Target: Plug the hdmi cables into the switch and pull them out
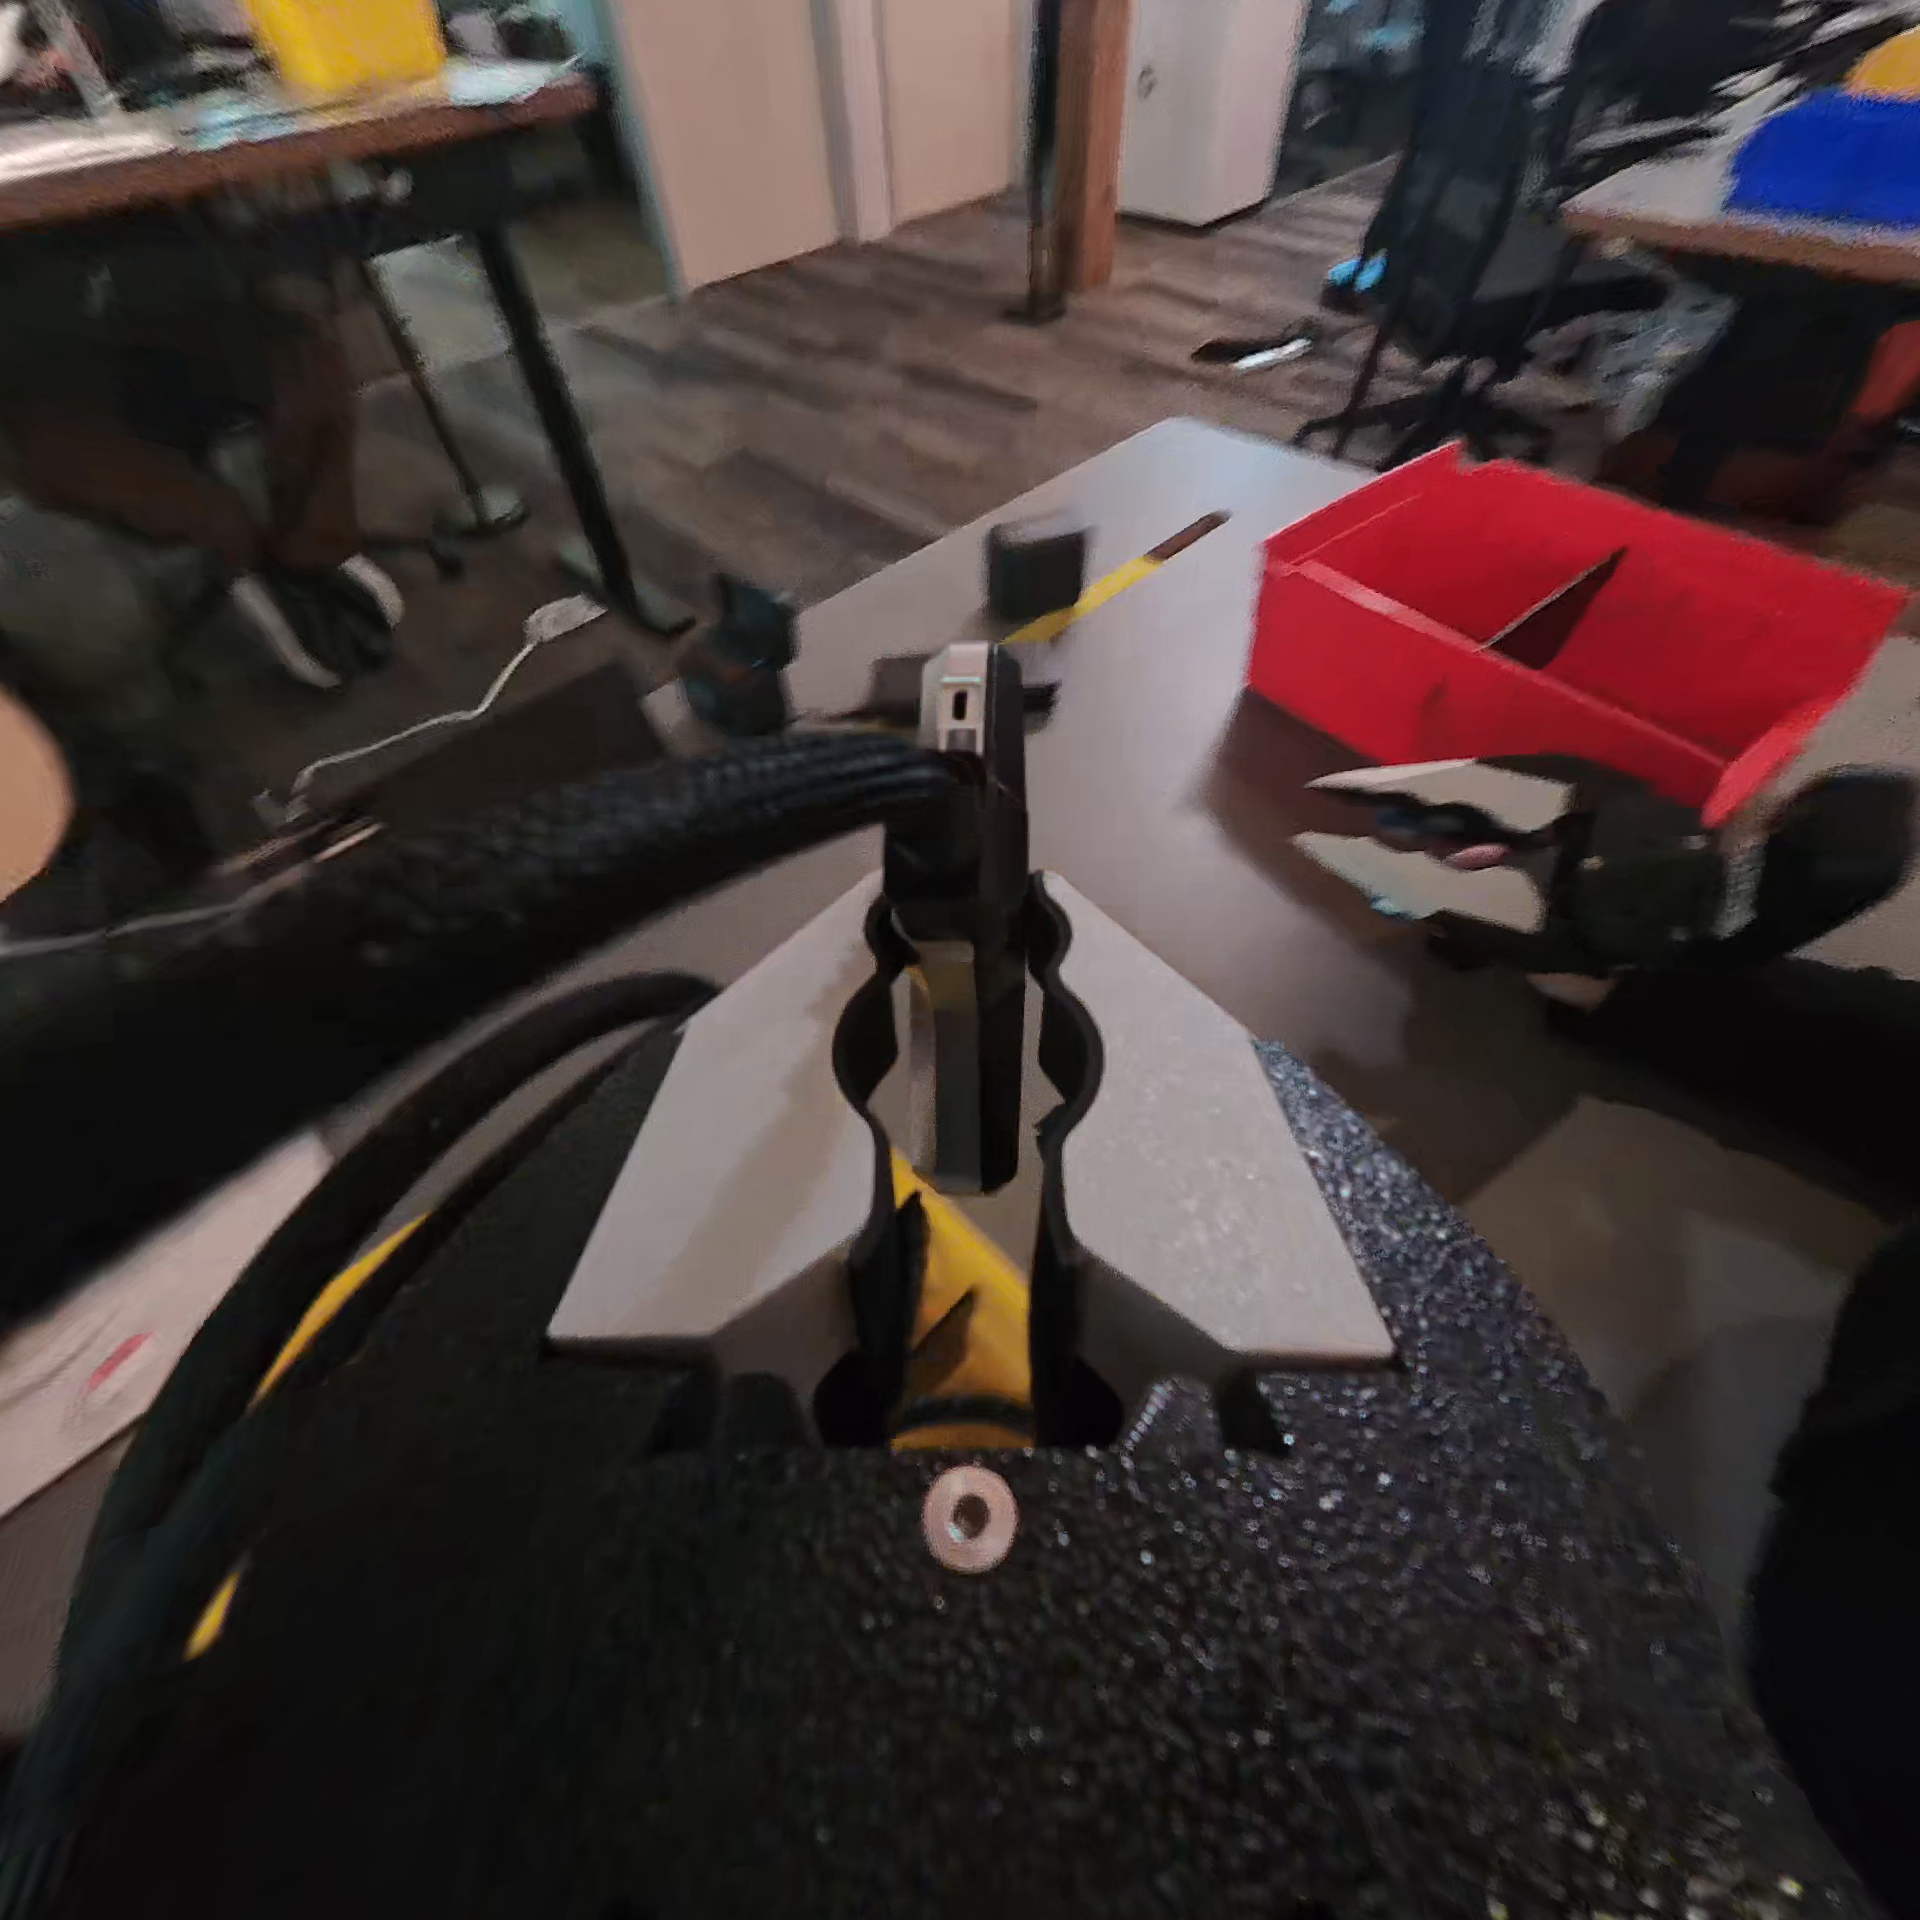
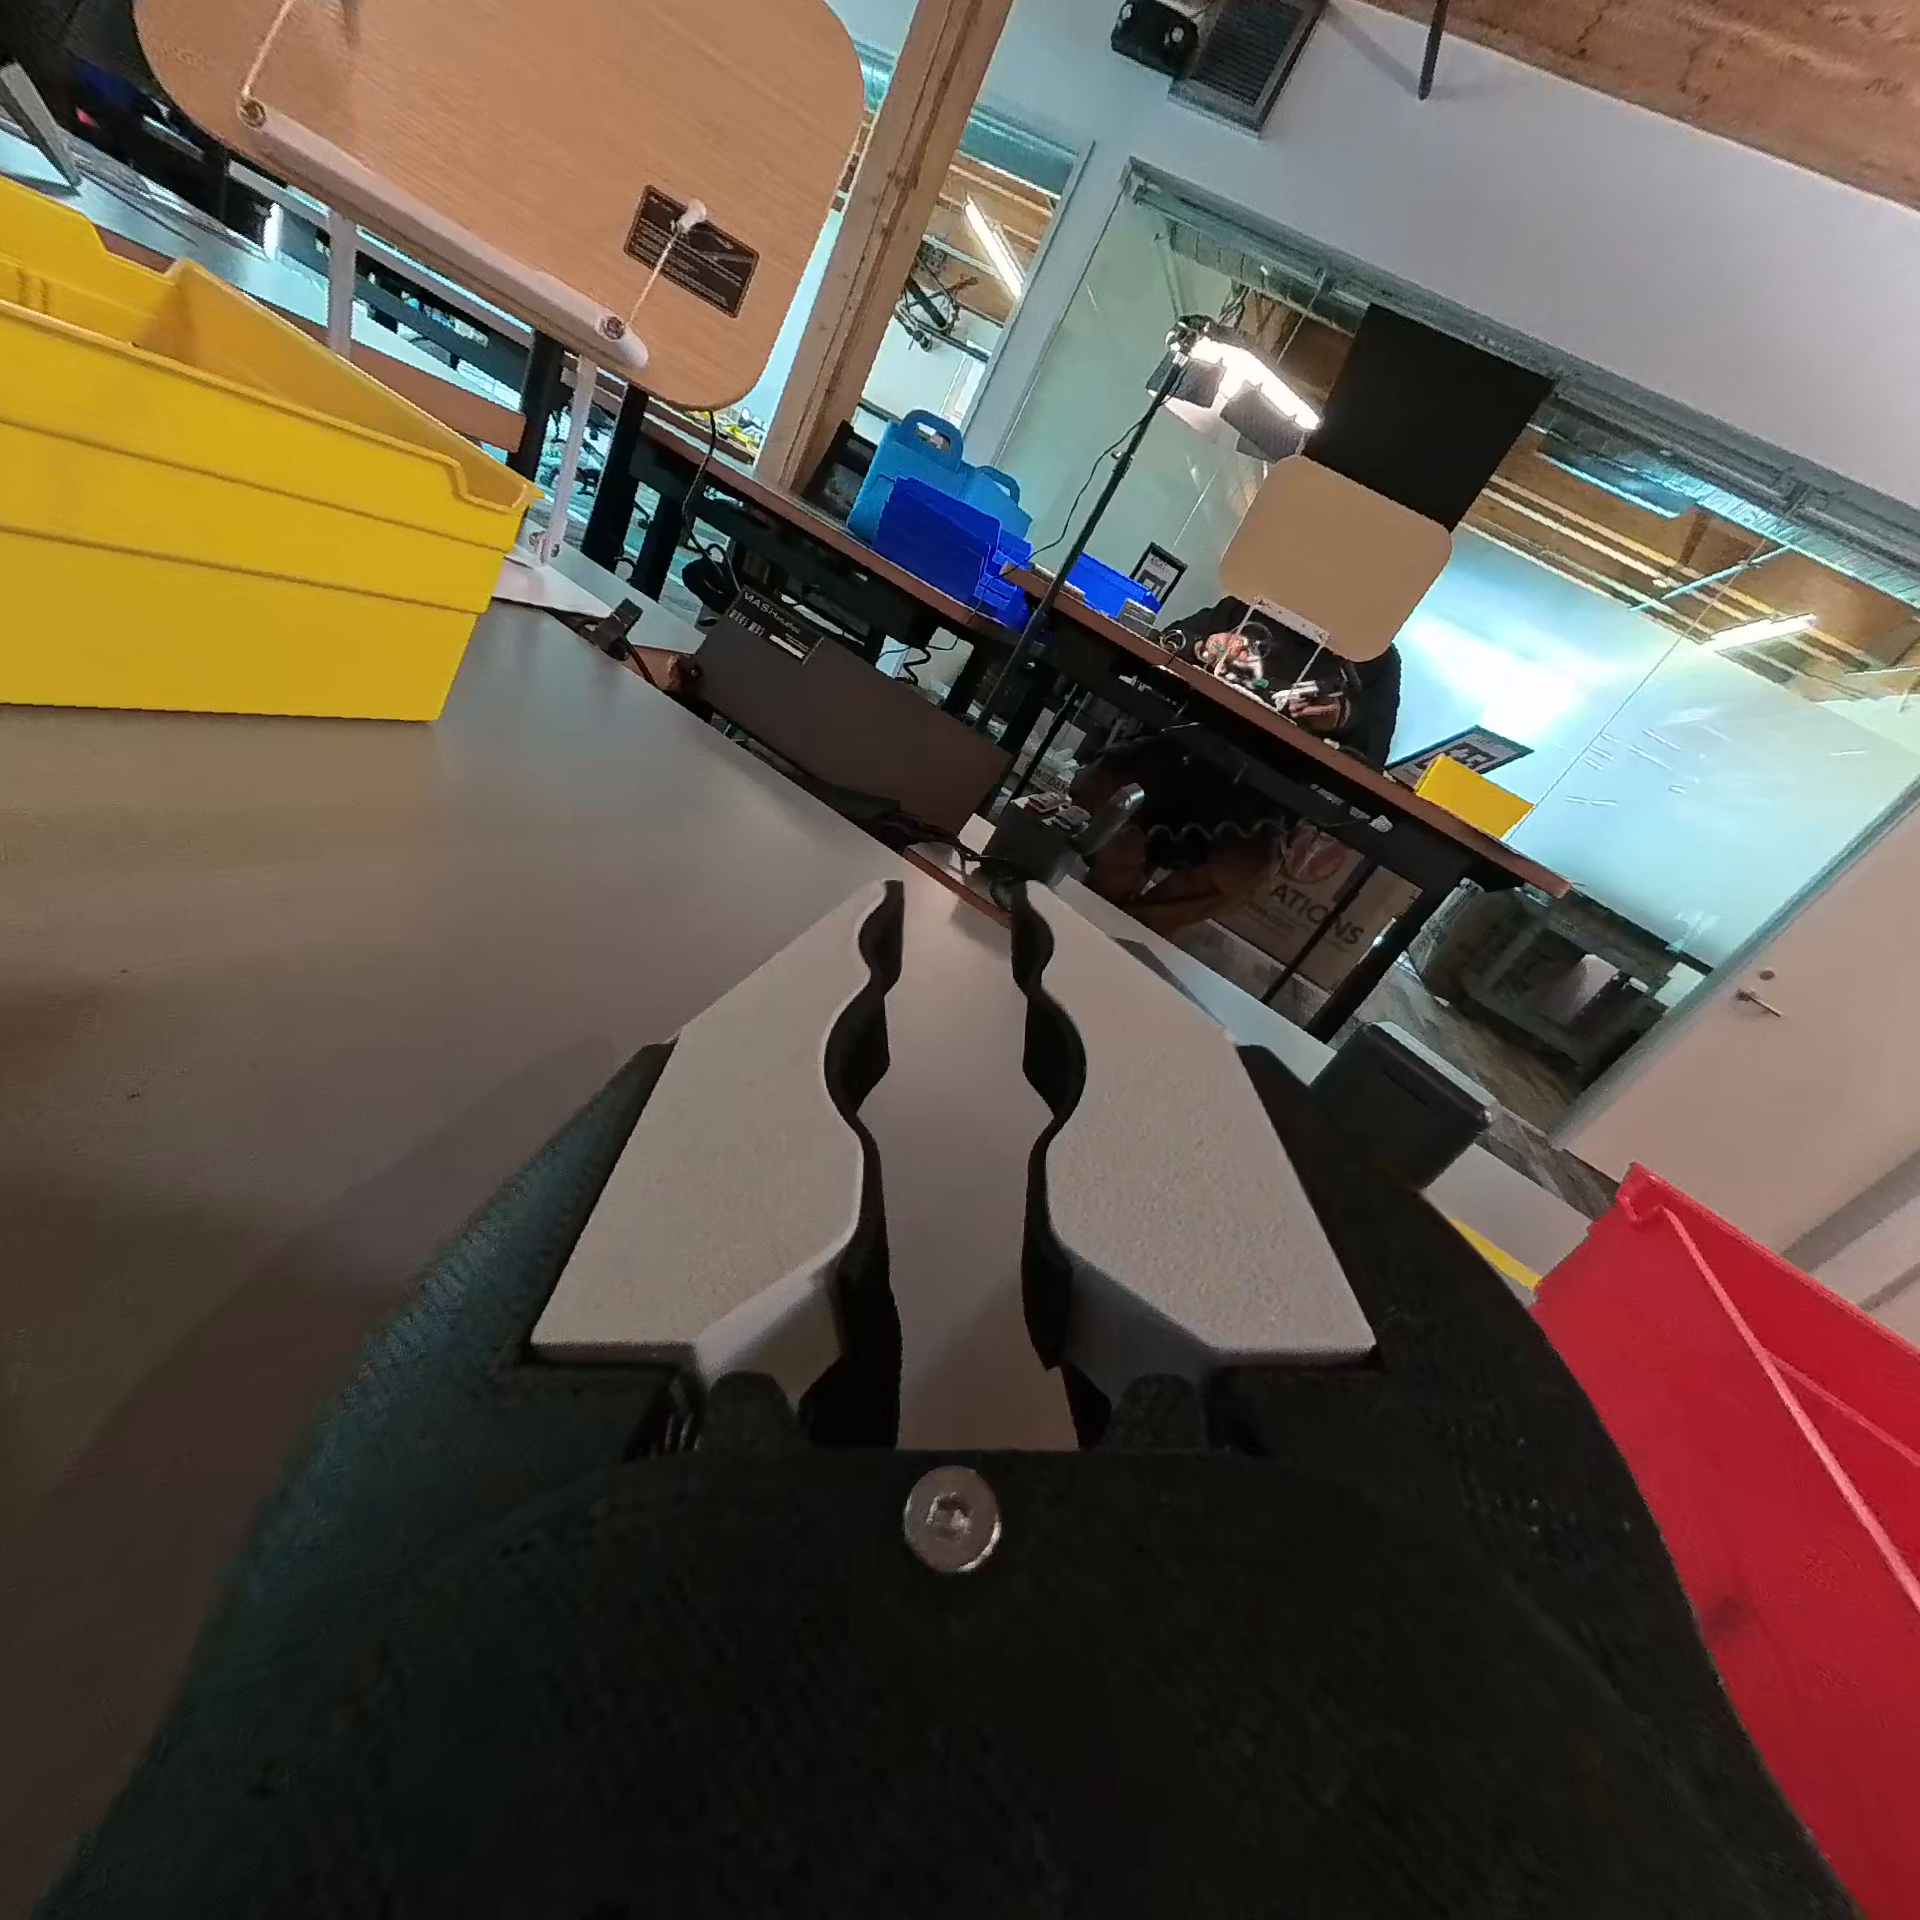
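Jaws of left gripper point(image 1: 956, 914) around switch point(image 1: 977, 935)

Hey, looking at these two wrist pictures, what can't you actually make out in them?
- Left wrist view: the switch stands edge-on between the fingers, so its port face is hidden.
- Left wrist view: motion blur smears the braided black cable and the right gripper; whether it holds anything cannot be told there.
- Right wrist view: switch and cables fall outside the frame; only table shows between its fingers.
- Red bin: cut off by the edge.

Print on a cardboard box point(image 2: 1340, 925), a dark label point(image 2: 691, 249), both left unquoted.
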Tool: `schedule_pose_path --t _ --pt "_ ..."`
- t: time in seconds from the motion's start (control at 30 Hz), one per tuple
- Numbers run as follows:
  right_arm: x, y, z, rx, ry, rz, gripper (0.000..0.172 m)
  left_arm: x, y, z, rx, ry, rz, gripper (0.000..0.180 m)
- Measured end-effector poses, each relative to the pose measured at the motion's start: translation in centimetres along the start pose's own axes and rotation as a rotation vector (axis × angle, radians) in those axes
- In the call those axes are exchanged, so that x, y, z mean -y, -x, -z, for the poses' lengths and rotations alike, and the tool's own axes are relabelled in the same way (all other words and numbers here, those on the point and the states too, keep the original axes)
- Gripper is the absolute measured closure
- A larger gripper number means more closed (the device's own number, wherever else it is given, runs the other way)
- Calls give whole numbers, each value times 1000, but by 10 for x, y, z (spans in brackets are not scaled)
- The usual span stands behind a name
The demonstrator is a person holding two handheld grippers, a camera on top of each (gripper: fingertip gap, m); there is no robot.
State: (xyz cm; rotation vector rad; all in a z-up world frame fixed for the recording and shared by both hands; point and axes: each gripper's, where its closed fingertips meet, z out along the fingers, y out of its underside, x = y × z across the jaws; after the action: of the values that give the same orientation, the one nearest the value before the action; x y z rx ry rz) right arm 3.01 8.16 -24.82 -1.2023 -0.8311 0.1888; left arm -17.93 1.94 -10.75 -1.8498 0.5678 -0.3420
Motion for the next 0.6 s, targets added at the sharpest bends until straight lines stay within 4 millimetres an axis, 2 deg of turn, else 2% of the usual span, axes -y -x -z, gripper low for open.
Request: schedule_pose_path --t 0.07,0.1,0.13,0.33,0.47,0.6 --pt "0 -4 1 -16 -2 21 153 10 -34 -16 -128 -25 17 160" --pt "-1 -7 1 -26 0 37 154 11 -51 -27 -196 -28 27 166" --pt "-2 -11 1 -39 4 59 154 10 -66 -38 -256 -25 36 159" --pt "-23 -45 7 -163 82 307 159 -16 -143 -113 -581 74 203 160" --pt "-40 -77 12 -260 156 304 160 -49 -161 -159 -681 272 327 160" --pt "-58 -121 26 -405 236 293 161 -74 -172 -187 -786 416 450 161"
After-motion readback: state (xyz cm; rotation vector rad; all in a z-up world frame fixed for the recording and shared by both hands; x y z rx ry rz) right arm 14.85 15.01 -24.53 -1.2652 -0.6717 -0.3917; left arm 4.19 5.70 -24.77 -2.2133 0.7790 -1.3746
